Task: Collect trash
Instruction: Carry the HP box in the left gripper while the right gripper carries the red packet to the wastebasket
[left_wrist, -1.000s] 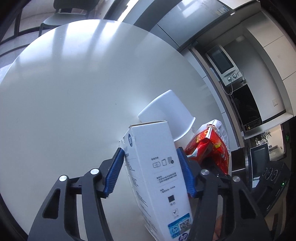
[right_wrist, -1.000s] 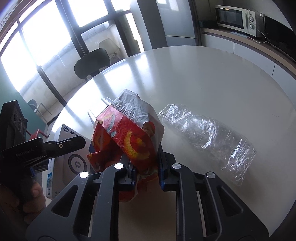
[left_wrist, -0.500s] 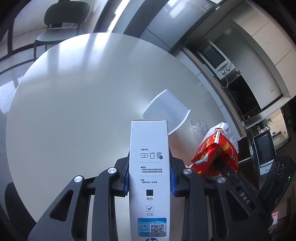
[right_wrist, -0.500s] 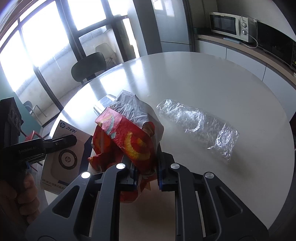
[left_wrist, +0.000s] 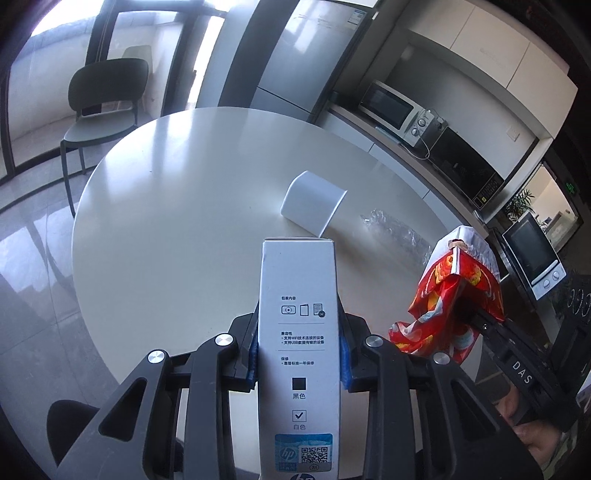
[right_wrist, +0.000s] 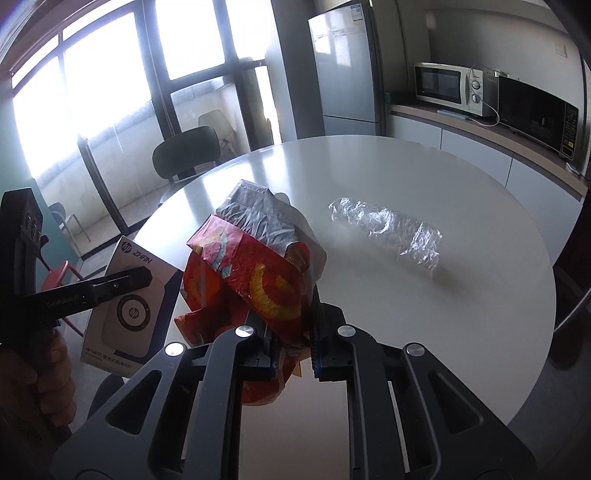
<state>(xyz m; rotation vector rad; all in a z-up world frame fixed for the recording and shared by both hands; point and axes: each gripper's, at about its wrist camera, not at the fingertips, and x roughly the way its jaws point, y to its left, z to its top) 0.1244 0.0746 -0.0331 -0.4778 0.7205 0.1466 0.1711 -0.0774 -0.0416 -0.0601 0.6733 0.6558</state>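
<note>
Surface (left_wrist: 177, 229), round and white, carries a curved white sheet (left_wrist: 312, 201) and clear crumpled plastic wrap (right_wrist: 388, 230) nearby. Left hand-held gripper (left_wrist: 298, 347), its jaws having just been closing, pinches an upright white HP box (left_wrist: 298, 332). Right hand-held gripper (right_wrist: 293, 347) pinches a crumpled red snack bag (right_wrist: 255, 273), lifted off the surface.

On the white box (left_wrist: 298, 332) we read "hp" beside a QR code; its front (right_wrist: 129, 306) says "hp ZHAN". The right gripper (left_wrist: 476, 317) bears "DAS", the left gripper (right_wrist: 122, 284) "GenRobot.AI".
</note>
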